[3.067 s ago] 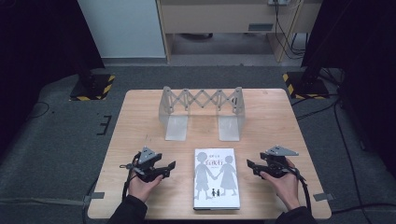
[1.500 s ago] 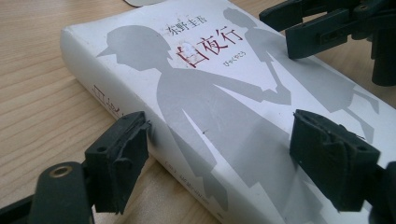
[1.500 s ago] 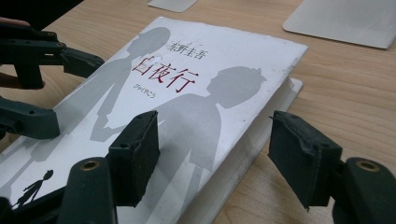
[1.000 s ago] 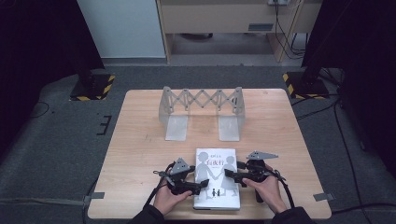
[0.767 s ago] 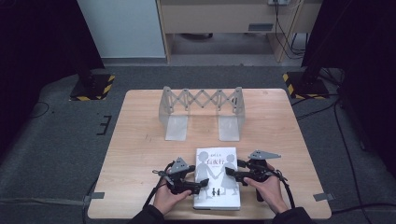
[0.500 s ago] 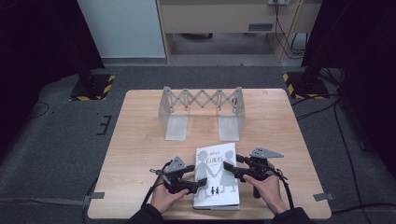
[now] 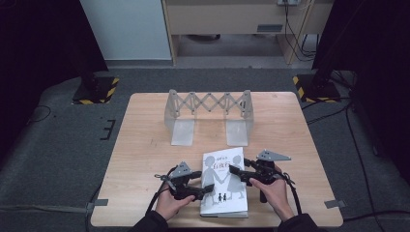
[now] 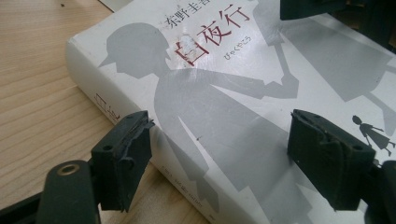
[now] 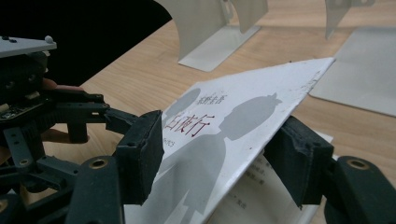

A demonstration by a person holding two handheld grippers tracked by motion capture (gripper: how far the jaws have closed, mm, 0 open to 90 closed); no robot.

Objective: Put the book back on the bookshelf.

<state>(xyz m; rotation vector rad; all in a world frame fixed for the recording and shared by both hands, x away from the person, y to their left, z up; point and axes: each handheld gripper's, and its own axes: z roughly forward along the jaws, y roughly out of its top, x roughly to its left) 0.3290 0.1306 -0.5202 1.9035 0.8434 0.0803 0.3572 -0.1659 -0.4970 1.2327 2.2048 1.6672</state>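
a: what changed?
b: both grippers came in to the book (image 7: 223, 181) at the table's (image 7: 145, 145) near edge.
a: jaws?
b: just narrowed: right gripper (image 9: 212, 156) clamps the lifted cover, left gripper (image 8: 217, 154) straddles the spine, likely steadying.

The right tool (image 9: 215, 158) pinches the book's lifted front cover (image 9: 243, 121).

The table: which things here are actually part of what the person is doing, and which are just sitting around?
In use:
book, front cover lifted
left gripper, at its spine side
right gripper, on the raised cover

Just there:
expanding metal book rack, at the table's far side
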